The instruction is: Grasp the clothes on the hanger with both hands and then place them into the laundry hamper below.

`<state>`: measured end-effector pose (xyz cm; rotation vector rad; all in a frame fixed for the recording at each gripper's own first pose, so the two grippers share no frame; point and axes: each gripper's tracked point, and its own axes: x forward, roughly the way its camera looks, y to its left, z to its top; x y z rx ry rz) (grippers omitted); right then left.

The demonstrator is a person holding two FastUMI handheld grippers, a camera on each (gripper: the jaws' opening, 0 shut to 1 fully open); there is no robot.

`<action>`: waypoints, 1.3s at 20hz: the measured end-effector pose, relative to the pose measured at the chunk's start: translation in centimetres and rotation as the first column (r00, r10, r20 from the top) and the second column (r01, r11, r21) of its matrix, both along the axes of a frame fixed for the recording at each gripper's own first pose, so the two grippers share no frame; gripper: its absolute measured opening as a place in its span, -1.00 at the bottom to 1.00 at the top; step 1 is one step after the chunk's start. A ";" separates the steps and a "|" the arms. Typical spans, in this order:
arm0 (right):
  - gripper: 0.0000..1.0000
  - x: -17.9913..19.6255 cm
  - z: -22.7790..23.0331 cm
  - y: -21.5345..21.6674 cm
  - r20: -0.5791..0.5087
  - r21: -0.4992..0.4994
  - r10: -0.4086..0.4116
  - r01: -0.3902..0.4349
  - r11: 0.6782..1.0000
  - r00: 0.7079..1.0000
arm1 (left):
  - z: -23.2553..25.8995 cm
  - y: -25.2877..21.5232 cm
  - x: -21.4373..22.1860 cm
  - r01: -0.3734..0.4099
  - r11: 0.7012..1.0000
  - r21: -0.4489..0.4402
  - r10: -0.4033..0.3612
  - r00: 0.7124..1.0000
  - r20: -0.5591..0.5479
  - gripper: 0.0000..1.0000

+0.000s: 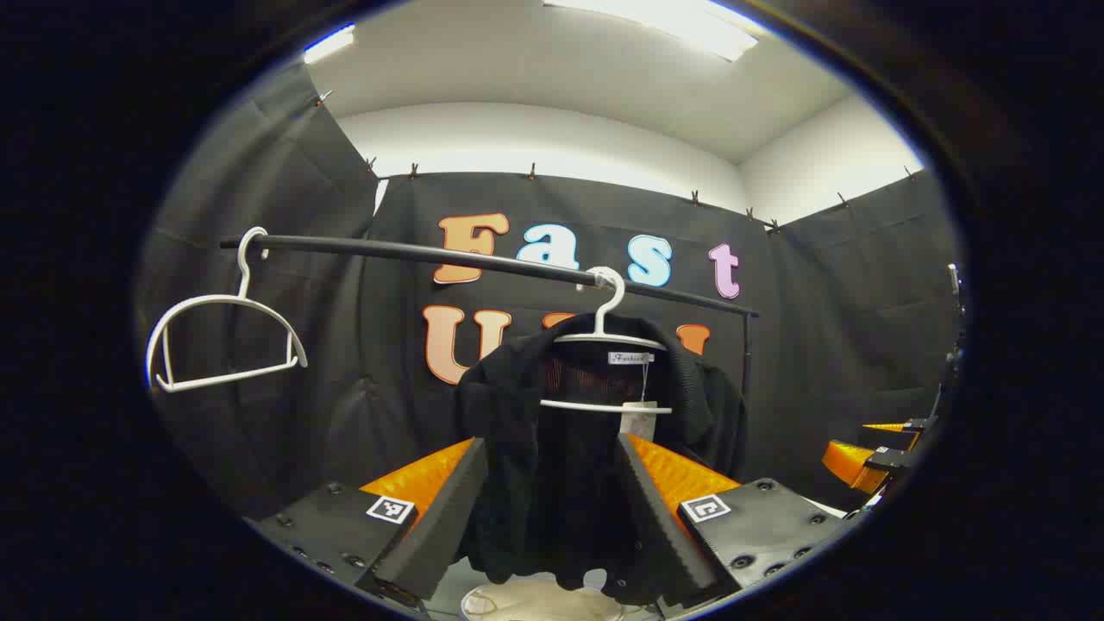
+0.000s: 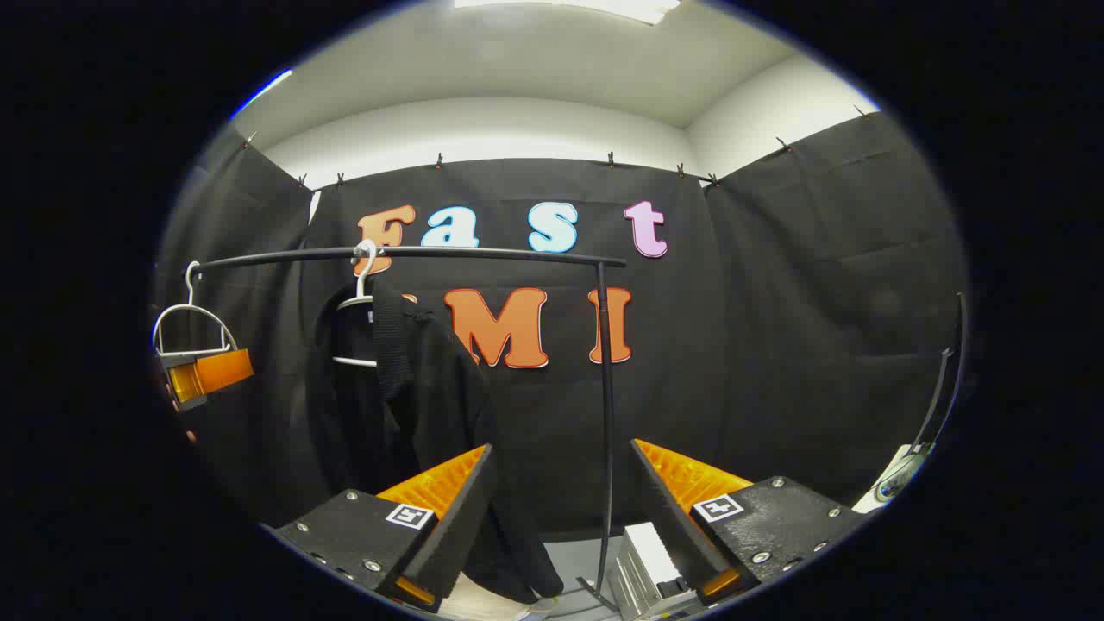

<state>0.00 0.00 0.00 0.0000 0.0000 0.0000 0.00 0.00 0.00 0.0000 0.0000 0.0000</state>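
Both grippers gape: left gripper (image 1: 552,517) faces the hanging black cardigan (image 1: 595,466) dead centre; right gripper (image 2: 561,517) sees it lower left.

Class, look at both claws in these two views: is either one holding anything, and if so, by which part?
Nothing is held. The left claw is open, with the black garment hanging on its hanger between the fingers, ungripped. The right claw is open too.
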 end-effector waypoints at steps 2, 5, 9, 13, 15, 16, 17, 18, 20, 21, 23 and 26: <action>0.87 0.4 -0.1 1.0 -0.007 -0.013 0.015 -0.015 1.000 1.000 | -0.2 1.0 0.3 -0.016 1.000 -0.012 0.016 1.000 -0.009 0.86; 0.87 0.2 -0.1 1.9 -0.012 -0.029 0.042 -0.042 0.999 0.999 | -0.9 2.1 -0.2 -0.054 0.997 -0.049 0.054 0.999 -0.010 0.86; 0.88 -1.0 0.0 1.6 -0.028 -0.027 0.063 -0.064 0.998 0.998 | -1.0 2.6 -2.3 -0.094 0.994 -0.048 0.093 0.995 -0.028 0.94; 0.88 -2.5 0.3 1.2 -0.036 -0.044 0.108 -0.109 0.993 0.994 | 1.1 2.5 -4.4 -0.125 0.990 -0.065 0.126 0.992 0.012 0.93; 0.88 -3.0 0.0 0.9 -0.048 -0.043 0.119 -0.121 0.992 0.992 | 1.3 2.6 -5.1 -0.138 0.989 -0.055 0.138 0.990 0.011 1.00; 0.88 -3.2 -0.3 0.7 -0.058 -0.034 0.118 -0.120 0.992 0.991 | 1.3 2.6 -5.2 -0.145 0.988 -0.051 0.145 0.989 0.002 0.86; 0.88 -3.3 -0.4 0.7 -0.064 -0.021 0.118 -0.120 0.993 0.991 | 1.1 2.5 -5.3 -0.141 0.989 -0.048 0.141 0.990 -0.007 0.86; 0.88 -3.2 -0.5 0.8 -0.068 -0.013 0.116 -0.117 0.993 0.991 | 1.0 2.4 -5.1 -0.130 0.991 -0.040 0.130 0.991 -0.012 0.86; 0.87 -3.1 -0.8 0.8 -0.070 -0.022 0.093 -0.095 0.995 0.993 | 1.3 2.7 -4.5 -0.116 0.993 -0.026 0.116 0.993 -0.005 0.93; 0.87 -3.0 -0.9 0.9 -0.070 -0.037 0.080 -0.083 0.996 0.994 | 1.3 2.8 -4.2 -0.109 0.994 -0.028 0.109 0.994 -0.002 0.86; 0.87 -2.8 -1.1 1.7 -0.063 -0.060 0.063 -0.066 0.996 0.996 | 1.3 3.3 -3.2 -0.085 0.996 -0.042 0.085 0.996 0.001 0.88; 0.89 -2.0 -2.2 4.0 -0.079 -0.040 0.049 -0.053 0.998 0.996 | 1.0 4.8 -1.7 -0.063 0.997 -0.033 0.062 0.998 -0.009 0.93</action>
